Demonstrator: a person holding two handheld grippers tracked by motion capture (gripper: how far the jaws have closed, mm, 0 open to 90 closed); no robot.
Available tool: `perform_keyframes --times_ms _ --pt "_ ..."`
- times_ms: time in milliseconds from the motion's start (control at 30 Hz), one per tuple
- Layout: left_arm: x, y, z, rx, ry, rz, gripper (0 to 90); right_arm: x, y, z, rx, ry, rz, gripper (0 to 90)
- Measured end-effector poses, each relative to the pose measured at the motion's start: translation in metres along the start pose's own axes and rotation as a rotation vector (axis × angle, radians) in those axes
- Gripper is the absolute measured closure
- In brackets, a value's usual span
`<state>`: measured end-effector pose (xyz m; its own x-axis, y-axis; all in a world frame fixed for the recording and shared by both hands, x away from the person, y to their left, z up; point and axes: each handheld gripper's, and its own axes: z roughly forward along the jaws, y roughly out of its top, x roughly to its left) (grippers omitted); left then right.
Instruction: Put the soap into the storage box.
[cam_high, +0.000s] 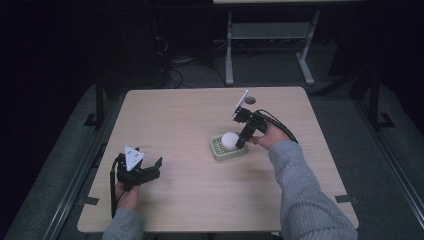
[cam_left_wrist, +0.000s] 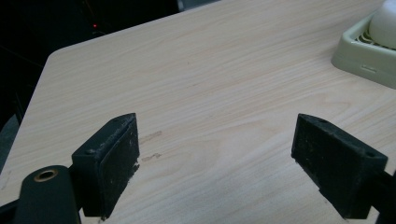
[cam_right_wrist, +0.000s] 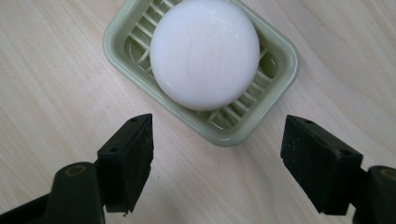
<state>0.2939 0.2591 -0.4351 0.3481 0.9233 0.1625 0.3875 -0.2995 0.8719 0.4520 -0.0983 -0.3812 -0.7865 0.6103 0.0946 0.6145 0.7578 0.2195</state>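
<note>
A round white bar of soap (cam_high: 230, 140) (cam_right_wrist: 204, 52) lies in a pale green slotted soap dish (cam_high: 218, 152) (cam_right_wrist: 275, 70) near the middle of the wooden table (cam_high: 190, 120). My right gripper (cam_high: 244, 141) (cam_right_wrist: 217, 158) hovers just beside the dish, open, its jaws wide apart with nothing between them. My left gripper (cam_high: 150, 169) (cam_left_wrist: 215, 158) rests low at the table's front left, open and empty, pointing towards the dish (cam_left_wrist: 355, 56), whose corner and the soap (cam_left_wrist: 385, 25) show at the top right of the left gripper view.
A small dark round hole (cam_high: 249, 100) sits near the table's far edge. Beyond the table stand a desk frame's metal legs (cam_high: 229, 50) and cables on the dark floor. Bare wood spreads between the two grippers.
</note>
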Motion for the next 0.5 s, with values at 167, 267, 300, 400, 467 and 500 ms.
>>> perform_keyframes --times_ms 167,267,300,400,467,500 --pt "0.0 0.0 0.0 0.003 0.0 0.002 14.8 0.001 -0.005 -0.006 -0.014 -0.005 -0.004 24.8" --pt "0.0 0.0 0.0 0.003 -0.001 0.003 14.8 0.001 -0.008 -0.008 -0.023 -0.007 -0.008 24.8" --pt "0.0 0.0 0.0 0.003 -0.001 0.003 14.8 0.001 -0.01 -0.009 -0.023 -0.005 -0.004 24.8" --pt "0.0 0.0 0.0 0.003 -0.001 0.003 14.8 0.001 -0.014 -0.011 -0.023 -0.006 0.003 24.8" --pt "0.0 0.0 0.0 0.002 -0.001 0.002 14.8 0.001 -0.017 -0.012 -0.03 -0.006 0.001 24.8" --pt "-0.001 0.0 0.0 0.002 -0.001 0.002 14.8 0.001 -0.019 -0.012 -0.026 -0.003 0.009 24.8"
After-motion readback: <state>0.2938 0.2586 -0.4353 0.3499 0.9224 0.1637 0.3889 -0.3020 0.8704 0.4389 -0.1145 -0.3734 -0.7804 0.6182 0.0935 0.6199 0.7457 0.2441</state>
